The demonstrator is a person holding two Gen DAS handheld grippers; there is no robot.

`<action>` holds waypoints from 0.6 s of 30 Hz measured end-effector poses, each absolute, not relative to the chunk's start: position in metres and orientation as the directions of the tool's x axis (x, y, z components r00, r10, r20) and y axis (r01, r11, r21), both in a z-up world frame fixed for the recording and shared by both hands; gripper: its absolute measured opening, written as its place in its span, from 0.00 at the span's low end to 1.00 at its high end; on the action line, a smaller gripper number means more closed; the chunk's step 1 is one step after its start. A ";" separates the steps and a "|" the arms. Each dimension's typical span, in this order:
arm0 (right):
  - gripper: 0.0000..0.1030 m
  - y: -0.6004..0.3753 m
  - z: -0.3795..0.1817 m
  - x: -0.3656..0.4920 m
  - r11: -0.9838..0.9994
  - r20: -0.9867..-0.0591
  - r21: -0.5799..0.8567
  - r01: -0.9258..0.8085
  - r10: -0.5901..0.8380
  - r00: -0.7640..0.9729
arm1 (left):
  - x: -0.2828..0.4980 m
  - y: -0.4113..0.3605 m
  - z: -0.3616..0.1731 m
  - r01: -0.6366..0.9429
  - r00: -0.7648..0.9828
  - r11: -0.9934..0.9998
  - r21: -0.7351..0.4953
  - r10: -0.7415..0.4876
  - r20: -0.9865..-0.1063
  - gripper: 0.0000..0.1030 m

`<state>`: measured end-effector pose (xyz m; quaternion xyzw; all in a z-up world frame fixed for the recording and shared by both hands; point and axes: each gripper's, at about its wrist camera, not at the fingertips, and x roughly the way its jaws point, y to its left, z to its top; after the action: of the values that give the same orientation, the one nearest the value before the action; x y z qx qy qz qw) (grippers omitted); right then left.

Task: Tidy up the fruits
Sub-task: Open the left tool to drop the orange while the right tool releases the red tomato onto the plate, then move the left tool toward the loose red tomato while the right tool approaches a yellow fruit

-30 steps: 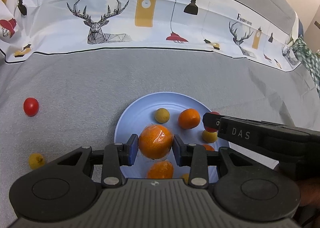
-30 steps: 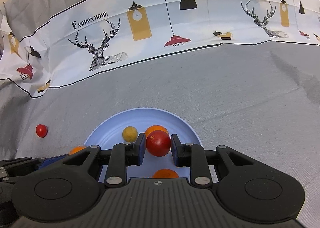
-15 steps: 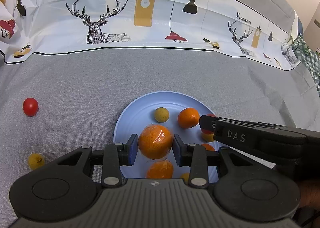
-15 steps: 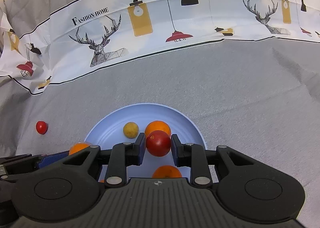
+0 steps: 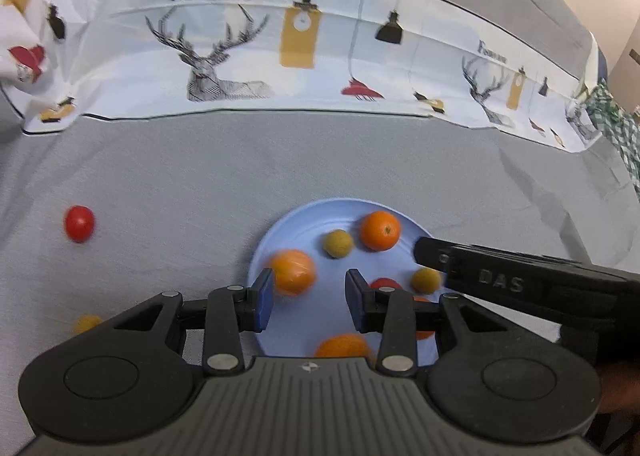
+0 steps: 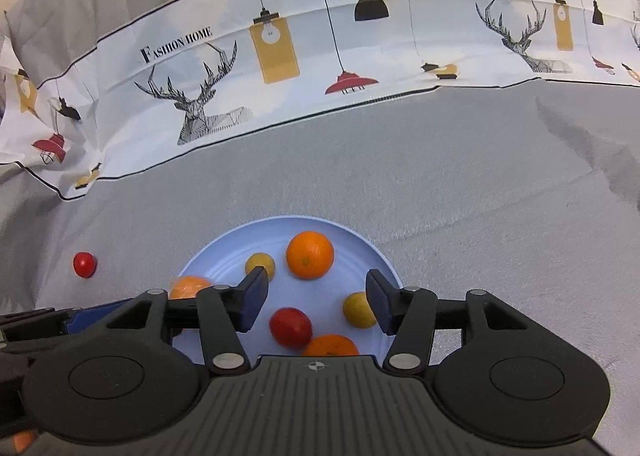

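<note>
Right wrist: round glossy tomato (image 6: 291, 327), smooth plate (image 6: 224, 256).

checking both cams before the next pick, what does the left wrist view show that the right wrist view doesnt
Only the left wrist view shows the small yellow fruit lying on the grey cloth off the plate, and the right gripper's finger from the side.

Only the right wrist view shows the right gripper with jaws apart above the red tomato.

Both show the blue plate, the far orange and the loose tomato.
</note>
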<state>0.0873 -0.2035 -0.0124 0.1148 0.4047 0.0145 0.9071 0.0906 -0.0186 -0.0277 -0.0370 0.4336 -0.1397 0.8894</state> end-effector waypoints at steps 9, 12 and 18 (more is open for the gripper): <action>0.56 -0.199 -0.004 0.084 0.973 -0.697 0.227 0.045 0.130 0.705 | 0.090 0.013 -0.014 0.122 0.651 0.976 -0.180 -0.216 -0.728 0.33; 0.56 -0.193 -0.002 0.085 0.972 -0.690 0.233 0.025 0.147 0.709 | 0.088 0.022 -0.009 0.100 0.663 0.981 -0.169 -0.192 -0.723 0.23; 0.55 -0.181 0.004 0.083 0.975 -0.659 0.221 -0.028 0.171 0.733 | 0.080 0.033 0.000 0.143 0.686 0.987 -0.078 -0.155 -0.711 0.19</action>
<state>0.0829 -0.1808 0.0042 0.0987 0.3615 0.0537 0.9256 0.0800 0.0332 0.0000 -0.0081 0.3880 -0.0813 0.9180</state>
